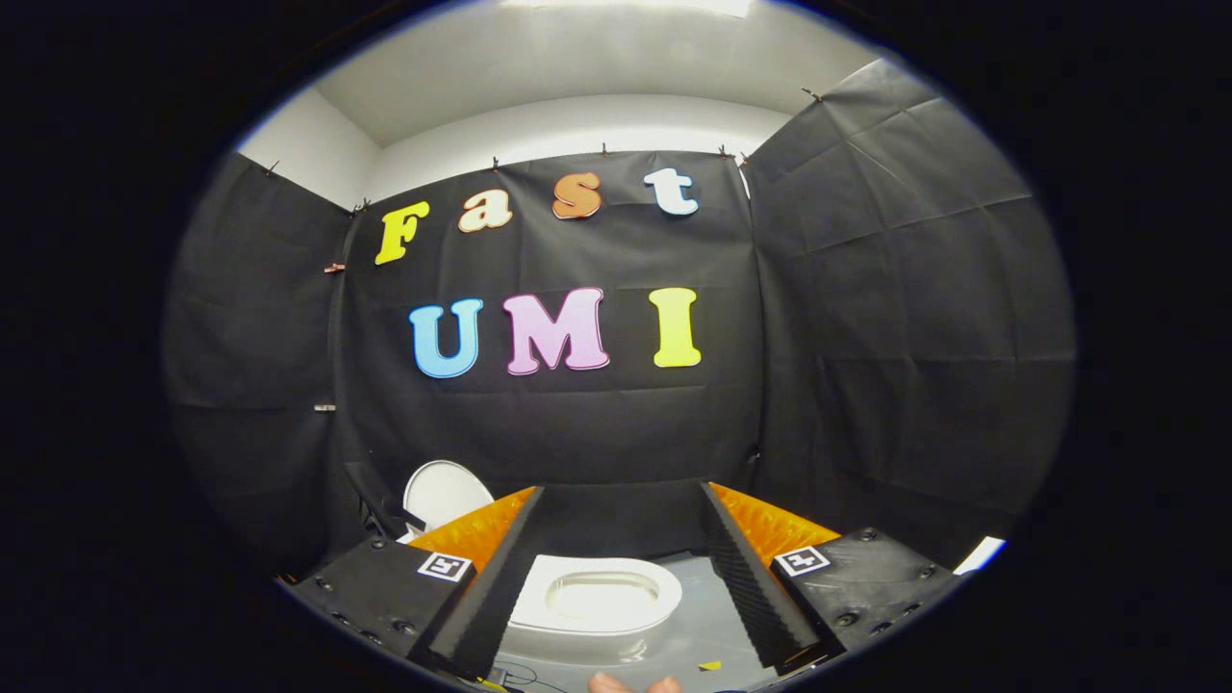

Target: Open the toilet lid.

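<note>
Claw (616, 577) stands wide apart, its fingers (486, 602) holding nothing. Toilet bowl (597, 599) sits between the fingers, on a grey floor (707, 626); its seat ring and opening are exposed. A white rounded piece (443, 493), likely the lid, shows beyond the left finger, partly hidden by it; whether it joins the bowl cannot be told. Fingertips of a person's hand (630, 684) are cut off just below the bowl.

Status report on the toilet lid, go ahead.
Gripper open, holding nothing. Toilet between the fingers, seat showing. Round white lid beyond the left finger, apparently raised. Nothing in the way.
</note>
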`<state>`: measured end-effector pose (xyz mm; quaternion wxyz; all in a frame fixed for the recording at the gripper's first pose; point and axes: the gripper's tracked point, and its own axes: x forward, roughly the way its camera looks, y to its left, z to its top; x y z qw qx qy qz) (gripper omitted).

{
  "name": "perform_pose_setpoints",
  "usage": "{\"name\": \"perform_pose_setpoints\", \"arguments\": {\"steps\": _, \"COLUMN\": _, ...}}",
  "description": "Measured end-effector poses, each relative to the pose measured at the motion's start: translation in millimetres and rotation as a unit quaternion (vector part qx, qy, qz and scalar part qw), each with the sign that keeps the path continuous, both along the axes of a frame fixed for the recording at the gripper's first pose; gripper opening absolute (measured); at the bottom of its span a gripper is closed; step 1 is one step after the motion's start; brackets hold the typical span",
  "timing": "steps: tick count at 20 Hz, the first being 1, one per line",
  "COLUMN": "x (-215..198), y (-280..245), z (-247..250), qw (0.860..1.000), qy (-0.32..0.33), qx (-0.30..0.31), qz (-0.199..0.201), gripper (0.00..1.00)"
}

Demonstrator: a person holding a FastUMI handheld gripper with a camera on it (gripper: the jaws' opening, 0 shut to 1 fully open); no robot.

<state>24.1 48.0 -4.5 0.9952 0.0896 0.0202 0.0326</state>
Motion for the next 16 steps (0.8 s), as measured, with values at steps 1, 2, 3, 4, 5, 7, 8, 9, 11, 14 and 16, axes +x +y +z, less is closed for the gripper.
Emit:
{"name": "perform_pose_setpoints", "arguments": {"steps": 1, "x": -1.7, "y": -2.1, "z": 0.3, "qw": 1.0, "qy": 0.0, "qx": 0.002, "qz": -0.004, "gripper": 0.98}}
{"name": "perform_pose_setpoints", "arguments": {"steps": 2, "x": -3.3, "y": -2.9, "z": 1.2, "qw": 1.0, "qy": -0.001, "qx": 0.006, "qz": -0.004, "gripper": 0.98}}
{"name": "perform_pose_setpoints", "arguments": {"steps": 3, "x": -5.9, "y": -2.1, "z": 1.7, "qw": 1.0, "qy": -0.001, "qx": 0.01, "qz": -0.004, "gripper": 0.98}}
{"name": "perform_pose_setpoints", "arguments": {"steps": 4, "x": -7.4, "y": -0.6, "z": 1.7, "qw": 1.0, "qy": -0.001, "qx": 0.011, "qz": -0.004, "gripper": 0.98}}
{"name": "perform_pose_setpoints", "arguments": {"steps": 5, "x": -8.3, "y": 1.0, "z": 1.4, "qw": 1.0, "qy": -0.002, "qx": 0.008, "qz": -0.003, "gripper": 0.98}}
{"name": "perform_pose_setpoints", "arguments": {"steps": 7, "x": -10.2, "y": 3.8, "z": 0.6, "qw": 1.0, "qy": -0.003, "qx": 0.0, "qz": -0.001, "gripper": 0.98}}
{"name": "perform_pose_setpoints", "arguments": {"steps": 8, "x": -10.9, "y": 5.8, "z": 1.4, "qw": 1.0, "qy": -0.003, "qx": -0.001, "qz": 0.001, "gripper": 0.98}}
{"name": "perform_pose_setpoints", "arguments": {"steps": 9, "x": -12.0, "y": 7.2, "z": 1.7, "qw": 1.0, "qy": -0.003, "qx": -0.002, "qz": 0.003, "gripper": 0.98}}
{"name": "perform_pose_setpoints", "arguments": {"steps": 11, "x": -13.1, "y": 9.0, "z": 1.0, "qw": 1.0, "qy": -0.003, "qx": -0.002, "qz": 0.004, "gripper": 0.98}}
{"name": "perform_pose_setpoints", "arguments": {"steps": 14, "x": -15.1, "y": 8.9, "z": 2.8, "qw": 1.0, "qy": -0.006, "qx": -0.002, "qz": 0.004, "gripper": 0.98}}
{"name": "perform_pose_setpoints", "arguments": {"steps": 16, "x": -16.4, "y": 8.7, "z": 4.6, "qw": 1.0, "qy": -0.008, "qx": -0.004, "qz": 0.004, "gripper": 0.98}}
